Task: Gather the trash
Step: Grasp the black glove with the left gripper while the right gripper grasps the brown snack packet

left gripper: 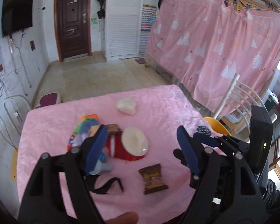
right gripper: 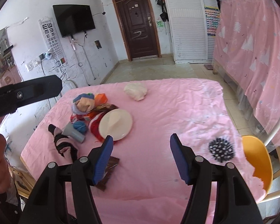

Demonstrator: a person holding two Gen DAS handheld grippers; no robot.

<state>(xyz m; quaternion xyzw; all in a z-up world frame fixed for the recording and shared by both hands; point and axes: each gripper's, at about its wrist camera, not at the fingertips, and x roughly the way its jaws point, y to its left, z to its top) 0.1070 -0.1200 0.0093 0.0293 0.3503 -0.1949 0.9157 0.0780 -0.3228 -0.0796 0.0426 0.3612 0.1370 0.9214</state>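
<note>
Trash sits all over the pink cloth-covered worktop (left gripper: 158,100).

From the left wrist camera, the left tongs (left gripper: 141,147) are spread wide and hold nothing. No earlier picture is given, so I only say how they stand now. They hang over the worktop, pointing down at a slant. Between the blue tips and a bit nearer lies the brown crinkly snack wrapper (left gripper: 153,179), flat on the cloth. I think this is the trash they want first, because it lies alone and is easy to pinch. Farther off is the red paper bowl with a white lid (left gripper: 134,143), tipped on its side. Beside it is a heap of bright wrappers and cloth bits (left gripper: 87,128). A crumpled white paper ball (left gripper: 126,106) rests well apart, near the far side. The right tongs show at the right edge.

From the right wrist camera, the right tongs (right gripper: 141,156) are partly spread, and they are empty too. The brown wrapper (right gripper: 107,171) peeks out behind the left blue tip. A black and white spotty ball (right gripper: 221,148) lies to the right, close to the worktop's edge by the yellow plastic chair (right gripper: 259,160). A grey plastic tube (right gripper: 74,131) and a black and pink sock (right gripper: 62,142) lie at the left.
</note>
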